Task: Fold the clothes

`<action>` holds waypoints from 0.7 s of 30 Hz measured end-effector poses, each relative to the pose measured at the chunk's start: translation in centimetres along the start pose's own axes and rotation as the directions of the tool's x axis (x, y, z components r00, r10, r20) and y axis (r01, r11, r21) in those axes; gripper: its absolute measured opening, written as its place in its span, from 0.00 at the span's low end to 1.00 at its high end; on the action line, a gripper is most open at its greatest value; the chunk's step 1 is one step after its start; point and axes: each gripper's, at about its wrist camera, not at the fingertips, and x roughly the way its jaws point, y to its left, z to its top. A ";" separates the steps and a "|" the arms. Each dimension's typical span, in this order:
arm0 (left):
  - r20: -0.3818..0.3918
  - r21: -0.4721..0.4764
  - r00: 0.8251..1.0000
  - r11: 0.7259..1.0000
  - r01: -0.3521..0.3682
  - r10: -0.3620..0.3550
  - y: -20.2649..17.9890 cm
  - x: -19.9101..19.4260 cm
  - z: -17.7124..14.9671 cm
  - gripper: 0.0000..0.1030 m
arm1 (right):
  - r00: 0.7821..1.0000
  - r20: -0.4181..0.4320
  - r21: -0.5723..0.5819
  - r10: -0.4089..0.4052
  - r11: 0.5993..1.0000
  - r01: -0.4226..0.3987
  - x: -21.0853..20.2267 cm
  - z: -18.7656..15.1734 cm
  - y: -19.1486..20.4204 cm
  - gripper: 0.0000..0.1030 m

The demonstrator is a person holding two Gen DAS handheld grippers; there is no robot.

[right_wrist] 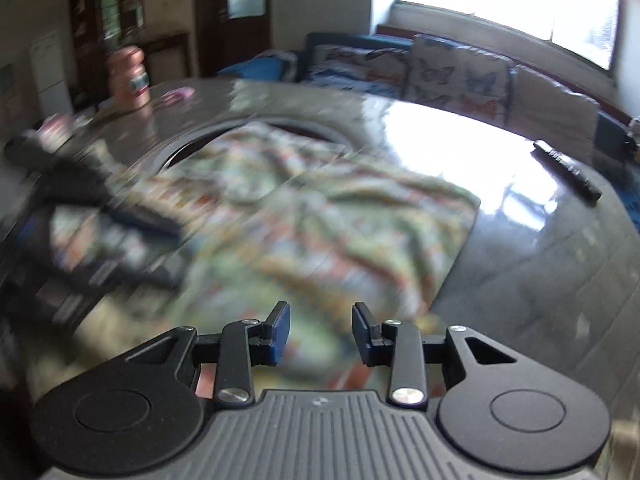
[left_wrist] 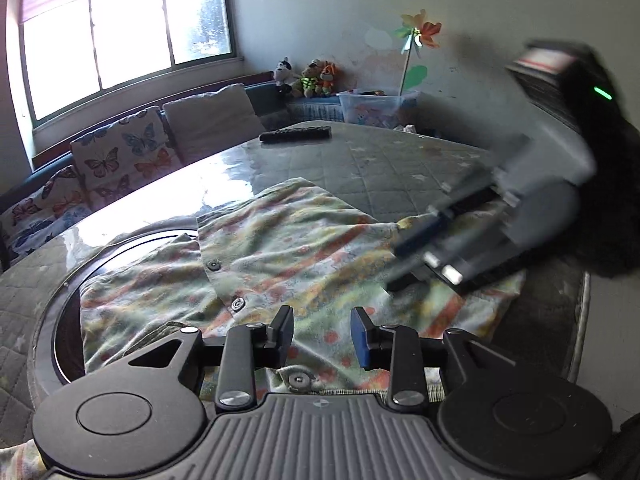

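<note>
both tools, left tool point(left_wrist: 322, 334) and right tool point(right_wrist: 320, 334), are held parted and gripping nothing just over the patterned shirt point(left_wrist: 280, 248), which is spread partly folded on the bench point(left_wrist: 400, 168), probably so a hem can be grabbed.

A black remote point(left_wrist: 295, 135) lies on the table point(left_wrist: 400, 168) near 3 plush toys point(left_wrist: 306, 78).

Bare table point(left_wrist: 360, 168) beyond the shirt point(left_wrist: 280, 248), remote point(left_wrist: 296, 135) at far edge, right gripper point(left_wrist: 404, 256) blocking the shirt's right side
</note>
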 end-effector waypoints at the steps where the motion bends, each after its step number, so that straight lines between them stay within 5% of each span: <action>1: -0.002 -0.007 1.000 1.000 0.000 0.000 0.0 0.1 0.1 0.33 | 1.000 -0.007 -0.001 0.005 1.000 -0.005 -0.2 -0.4 0.4 0.33; 9: -0.021 -0.013 1.000 1.000 0.016 -0.017 -1.5 2.0 1.1 0.42 | 0.999 0.036 0.051 0.002 0.999 -0.004 -4.7 -3.6 2.2 0.33; 13: -0.037 -0.002 0.999 0.999 0.036 -0.036 -2.5 2.8 1.4 0.45 | 0.988 0.052 0.204 -0.148 0.970 0.135 -7.0 -5.5 -1.3 0.34; 21: -0.067 0.057 0.994 0.995 0.084 -0.081 -5.1 3.4 1.5 0.49 | 0.891 0.000 0.459 -0.454 0.792 0.404 -10.6 -9.4 -8.6 0.34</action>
